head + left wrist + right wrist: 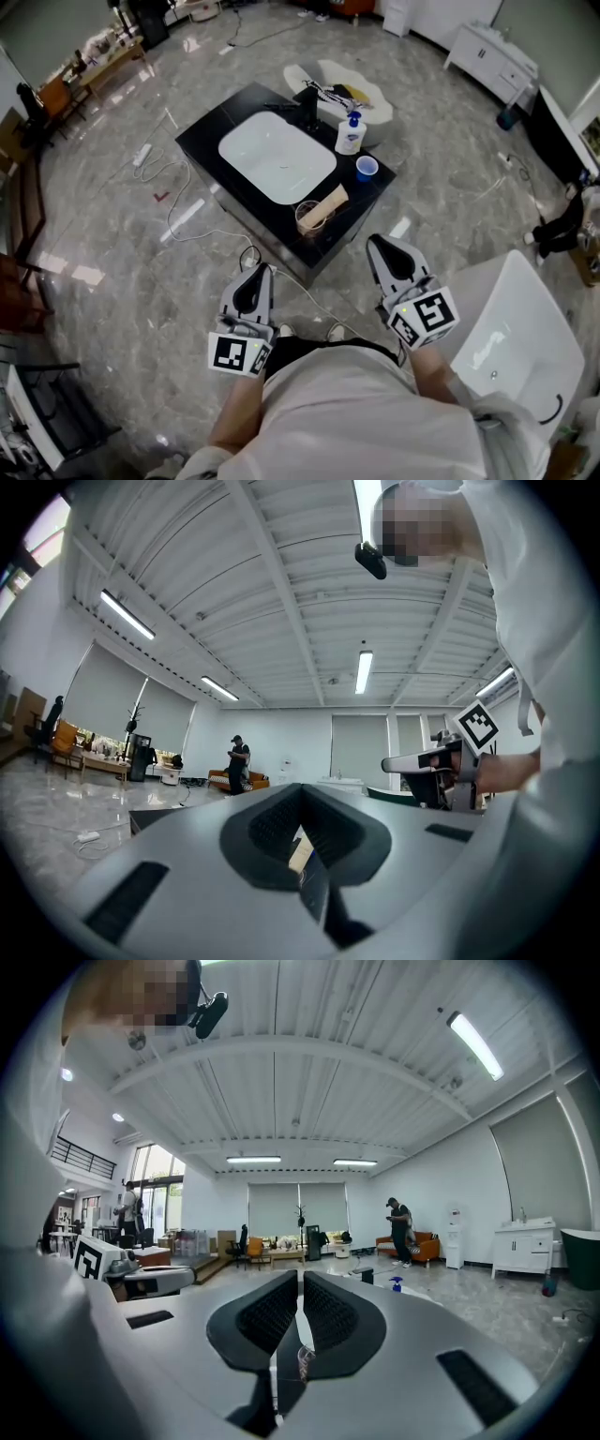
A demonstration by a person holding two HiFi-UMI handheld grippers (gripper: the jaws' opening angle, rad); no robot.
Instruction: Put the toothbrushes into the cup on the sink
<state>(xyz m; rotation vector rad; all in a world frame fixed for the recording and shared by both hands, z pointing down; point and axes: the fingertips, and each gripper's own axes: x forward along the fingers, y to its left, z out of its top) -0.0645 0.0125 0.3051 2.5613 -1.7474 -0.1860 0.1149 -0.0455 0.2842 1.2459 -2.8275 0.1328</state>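
Fingers of the left gripper (257,277) and right gripper (382,248) are shut, empty; the cup (309,218) sits ahead between them, toothbrushes (328,201) seemingly slanting right off its rim.

Counter (211,131): glossy black.
Basin (277,155): white.
Small cup (367,168) at the counter's right corner: blue.
Pump bottle (350,134): white, with a blue top and label.
Glass cup (309,217) at the counter's near edge: clear, something tan inside.
Left gripper (256,272), right gripper (382,246): grey shells, black pads, black-and-white square markers.
Floor (112,234): grey, marbled, shiny.
Shirt (356,412): white.
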